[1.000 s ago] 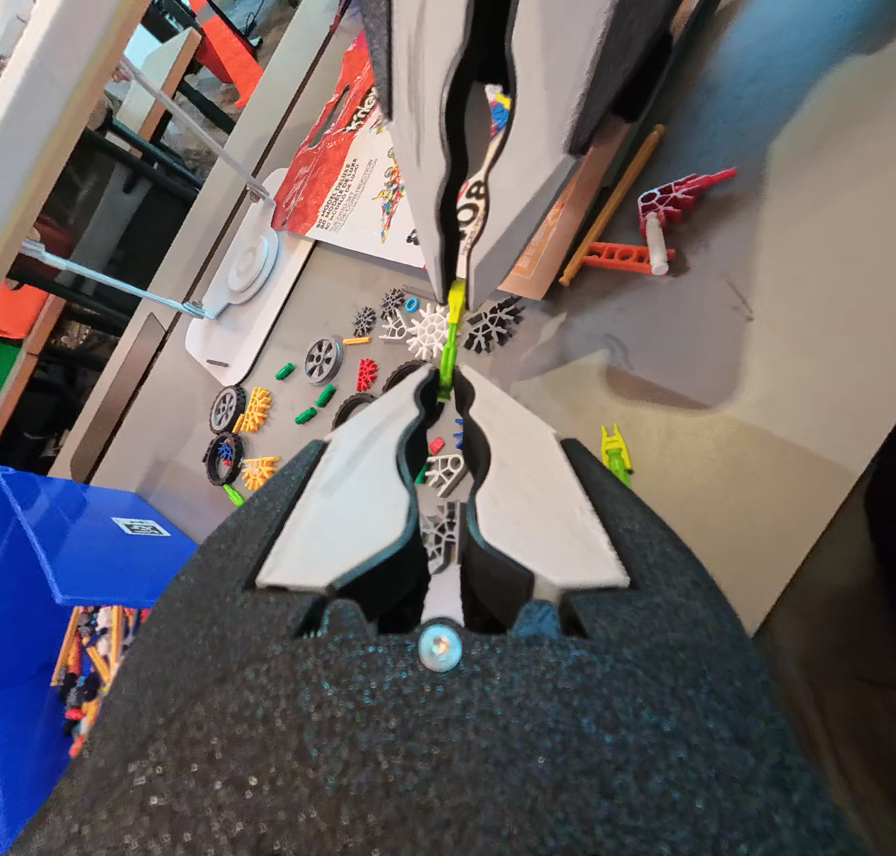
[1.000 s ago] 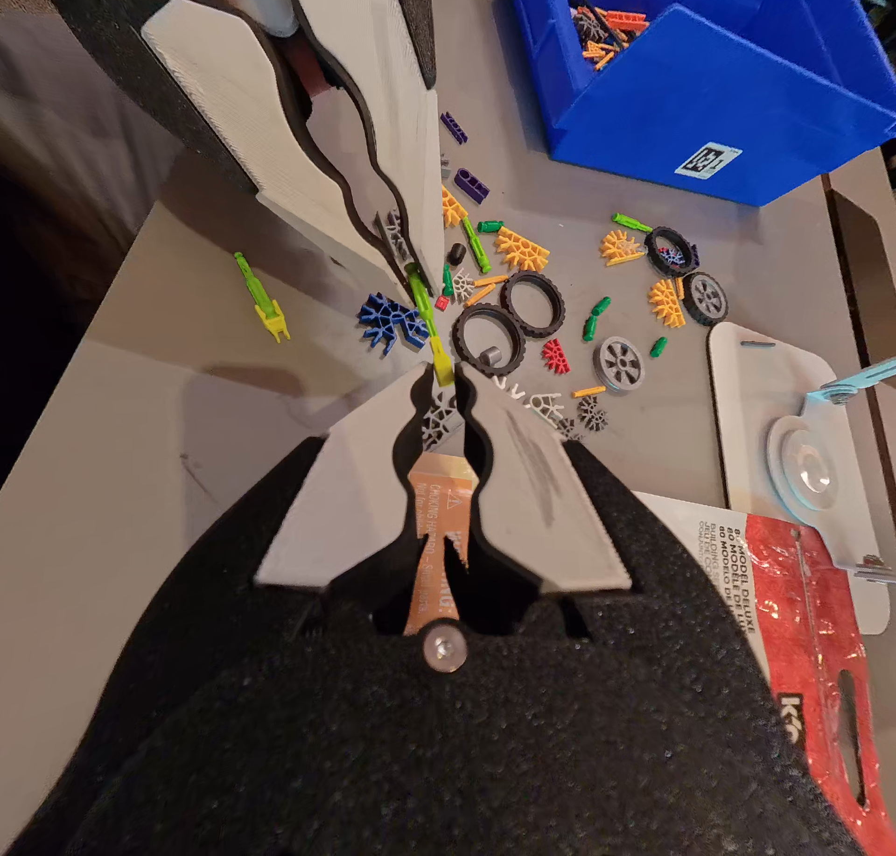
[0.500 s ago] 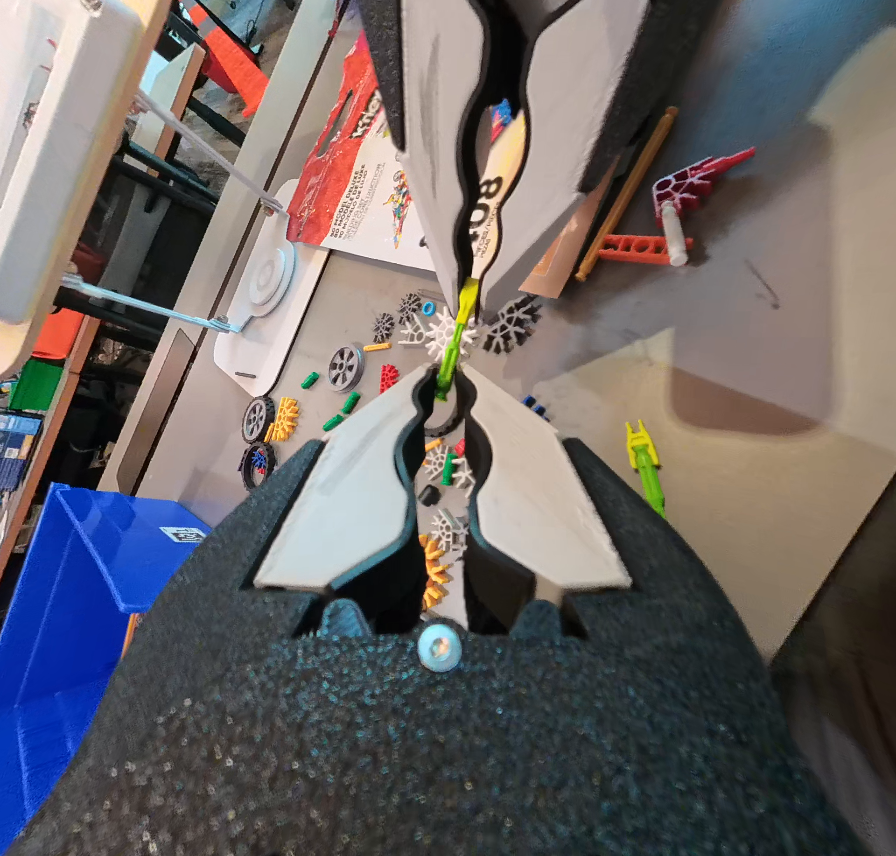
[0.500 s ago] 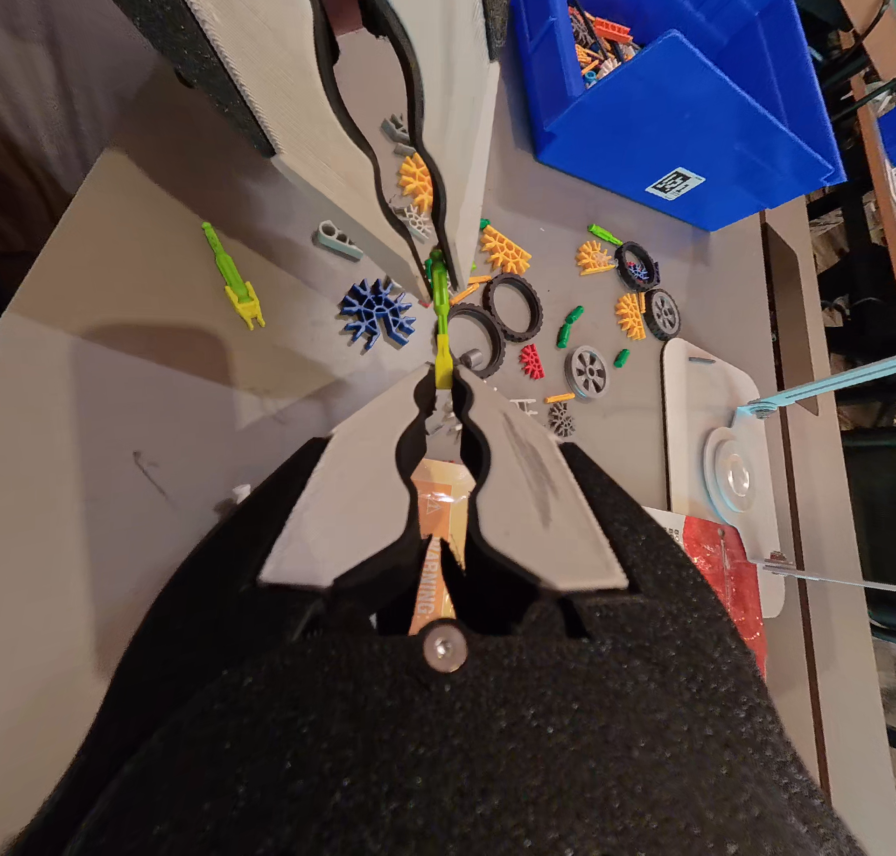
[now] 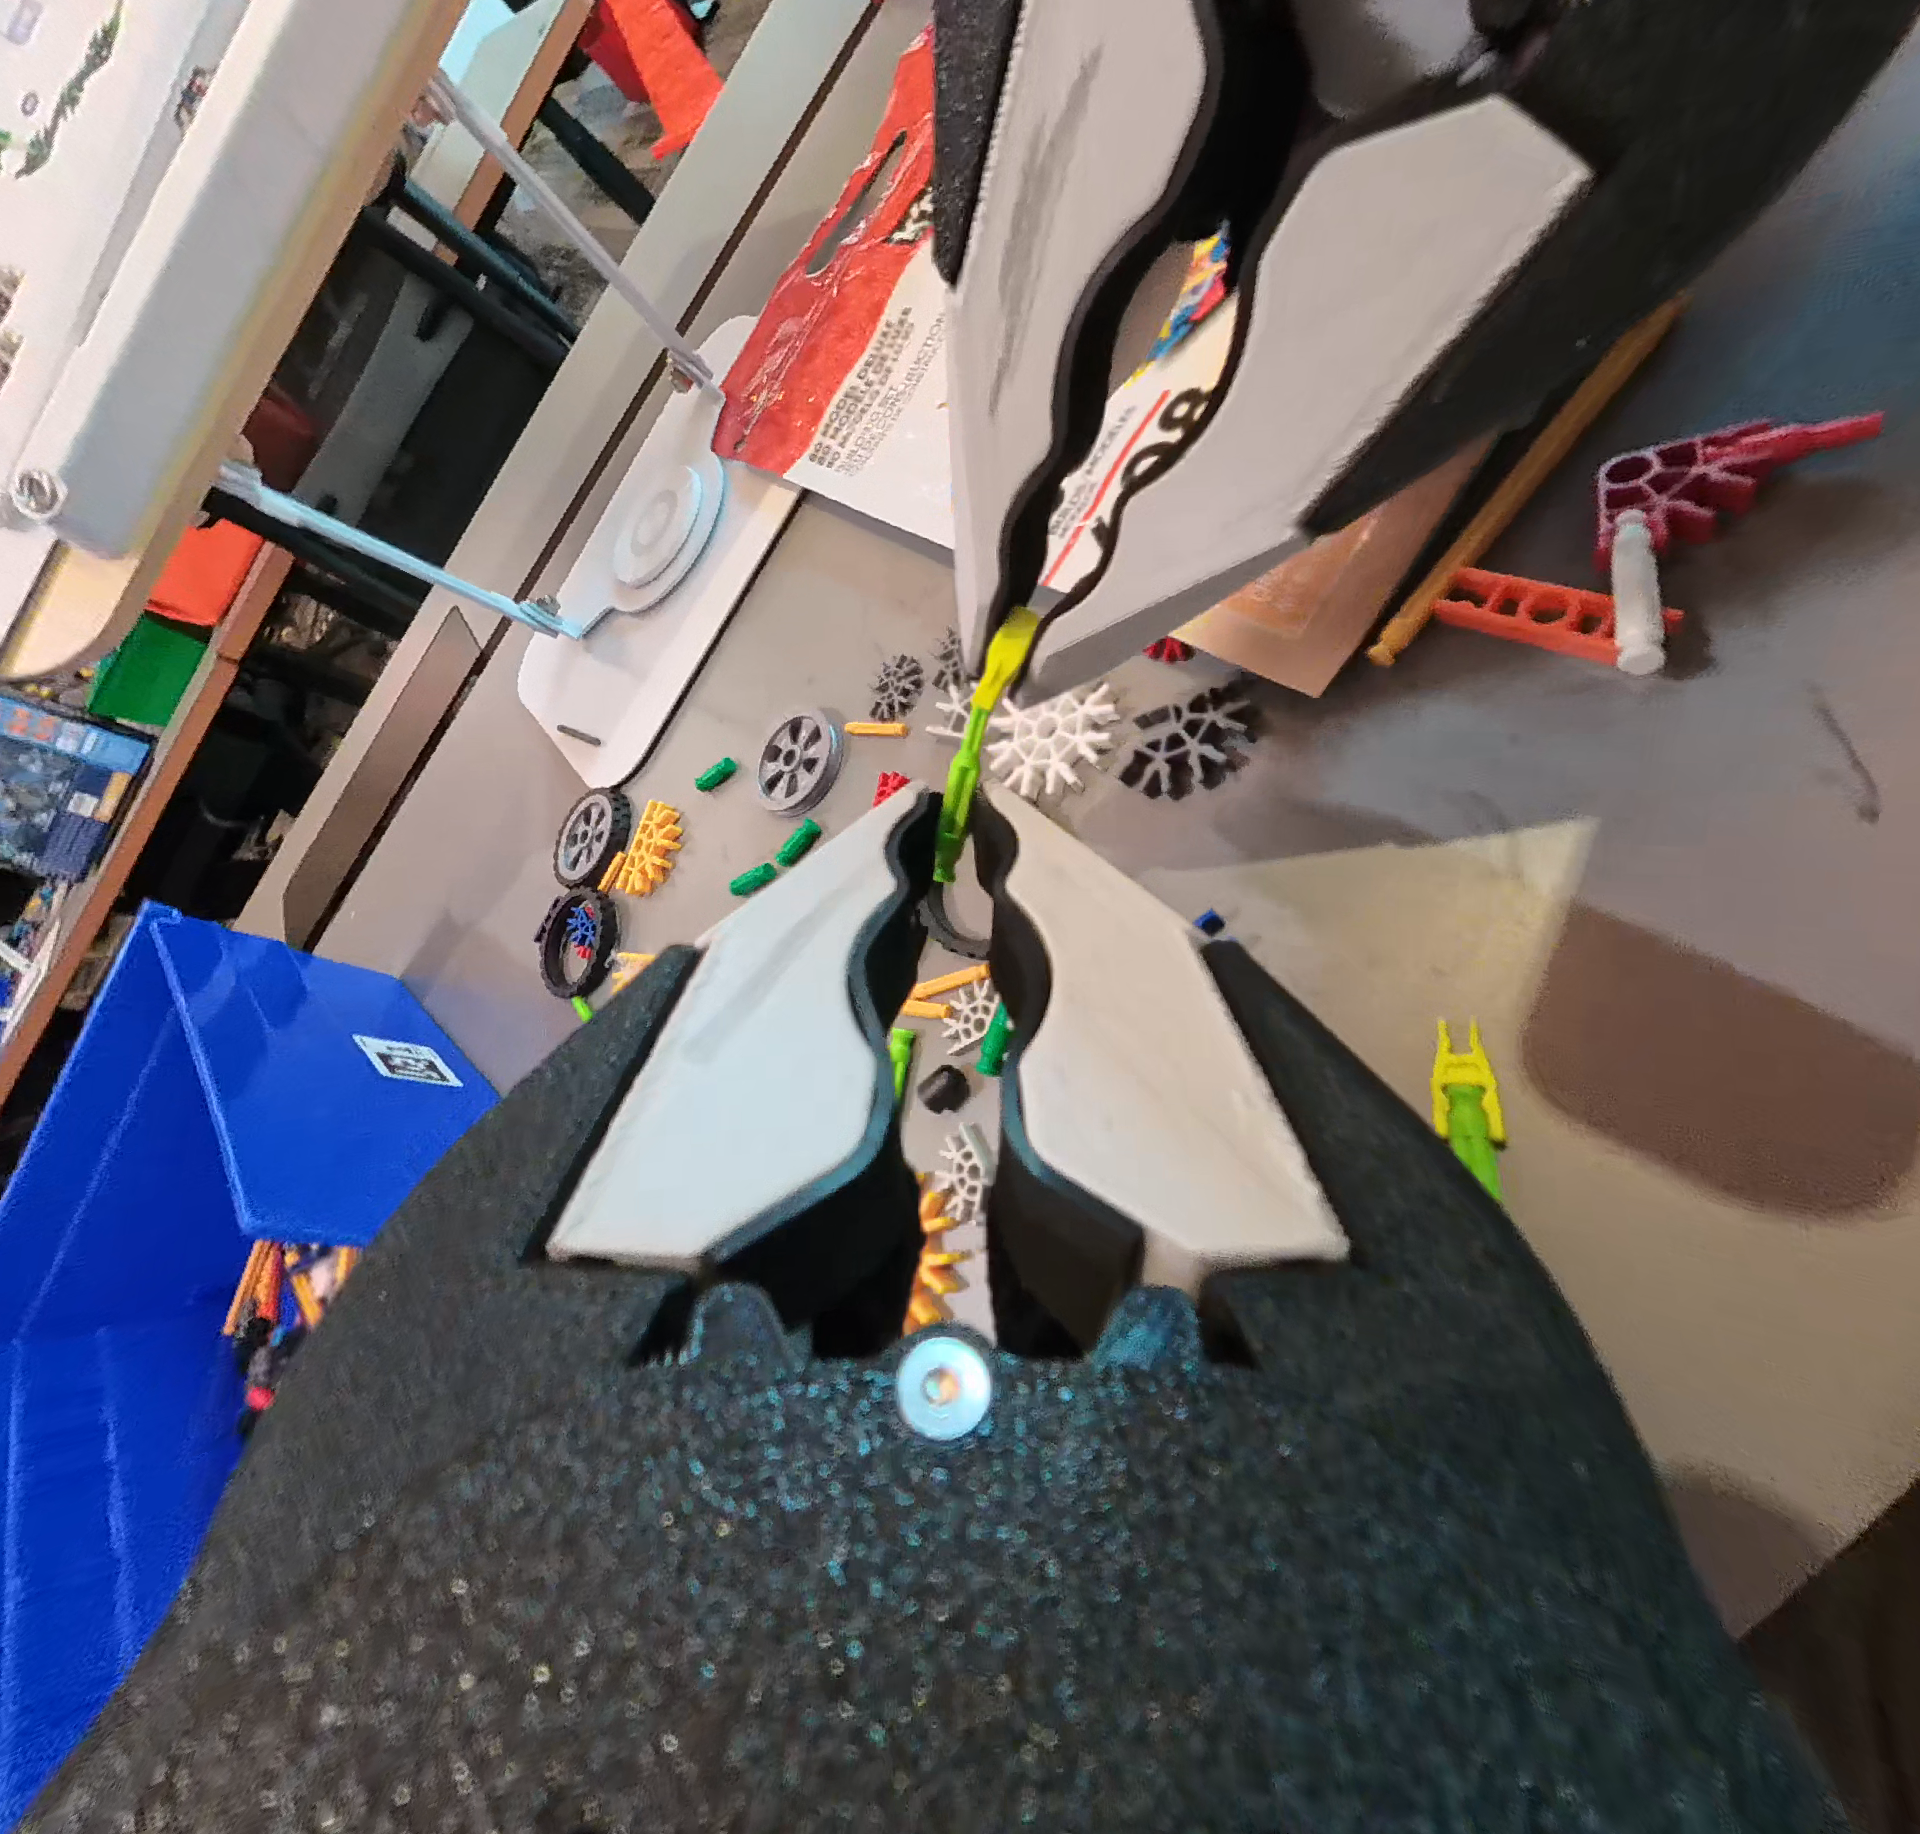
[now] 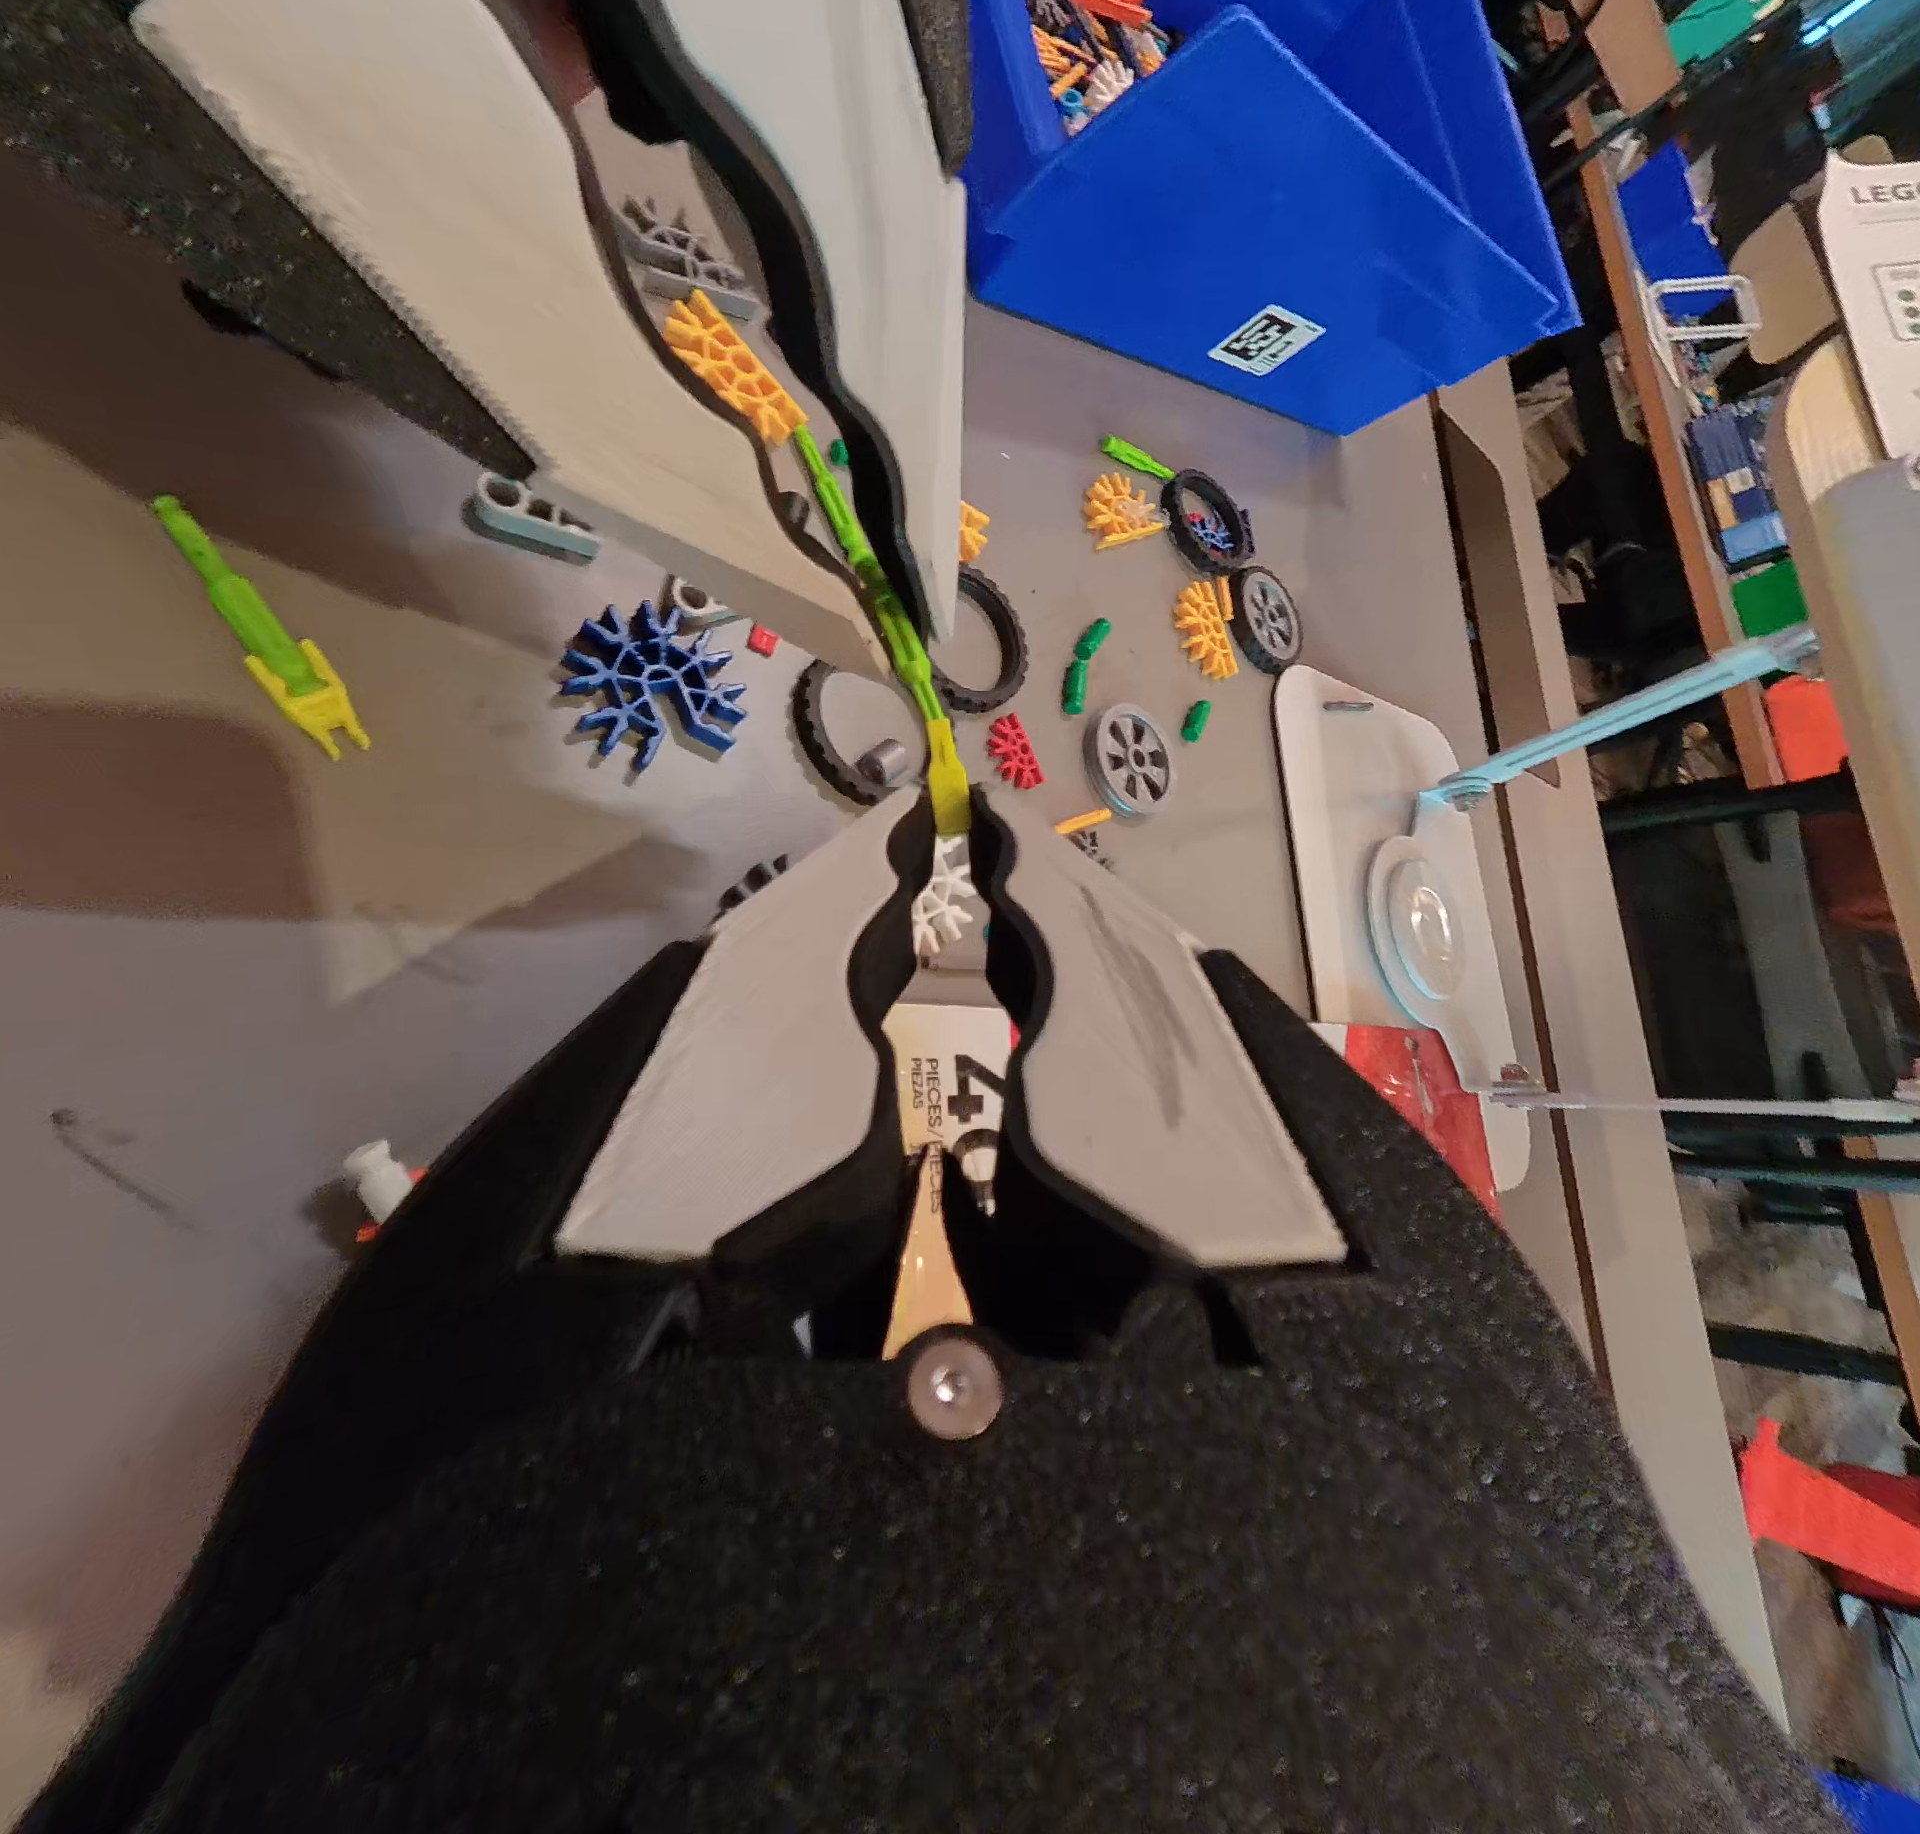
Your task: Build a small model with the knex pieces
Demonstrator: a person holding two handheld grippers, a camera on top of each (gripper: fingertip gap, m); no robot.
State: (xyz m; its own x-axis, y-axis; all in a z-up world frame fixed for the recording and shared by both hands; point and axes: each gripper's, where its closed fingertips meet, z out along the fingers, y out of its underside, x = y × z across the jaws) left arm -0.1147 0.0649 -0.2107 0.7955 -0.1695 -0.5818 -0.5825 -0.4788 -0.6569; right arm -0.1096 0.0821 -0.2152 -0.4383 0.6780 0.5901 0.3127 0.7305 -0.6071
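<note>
L gripper (image 5: 948, 816): jaws together, clamped on green rod (image 5: 964, 758), tips meeting on its green end. Held above the table (image 5: 1558, 776), not resting on it.

R gripper (image 6: 943, 810): jaws together, clamped on yellow clip (image 6: 945, 785) fitted on the rod's other end. Seen in L view coming in from above, tips (image 5: 1013, 631) pinching the yellow end. The two grippers face each other tip to tip, rod + clip spanning the short gap.

Seen through the gap betw. L gripper's fingers, on table: black tire (image 5: 956, 927), small orange rods, white snowflake pc, short green pcs, small black cap.

Near, under the rod: white snowflake connector (image 5: 1049, 740), black snowflake connector (image 5: 1190, 740) just beside it. Blue snowflake connector (image 6: 652, 685) left of tips in R view, two black tires (image 6: 971, 631) touching each other, small grey sleeve inside one.

Further out: grey wheels (image 6: 1127, 758), red fan pc (image 6: 1013, 747), yellow-orange fan connectors (image 6: 1205, 626), short dark-green pcs, loose.

Second green rod w/ yellow clip (image 6: 265, 641), lying alone, well apart from the cluster.

Table edge: blue bin (image 6: 1268, 257) w/ mixed pcs inside; white base plate w/ round disc (image 6: 1382, 911); red/white printed card pack (image 5: 862, 330); red + maroon pcs w/ white peg (image 5: 1621, 579).
</note>
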